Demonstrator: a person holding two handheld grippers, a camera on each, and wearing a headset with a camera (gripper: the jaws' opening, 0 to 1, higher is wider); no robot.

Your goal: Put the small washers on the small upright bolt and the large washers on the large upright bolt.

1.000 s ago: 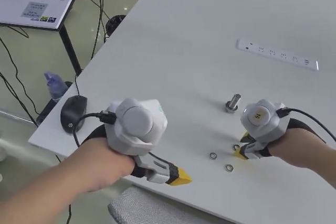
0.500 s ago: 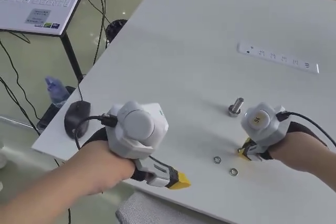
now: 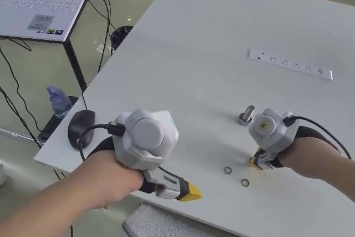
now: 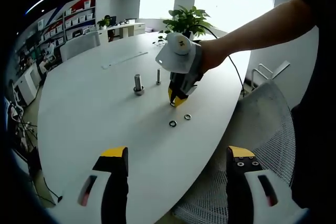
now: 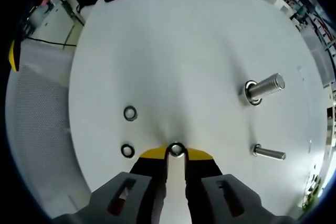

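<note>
Right gripper view shows the right gripper with jaws almost together, seemingly pinching a washer on the table, the small bolt nearer on its right than the large bolt, while the left gripper has jaws wide apart.

One washer sits between the jaws of the right gripper, two washers leftward.

The right gripper is pointing its jaws down at the counter, just beside two loose washers; the left gripper is hovering at the near edge.
</note>
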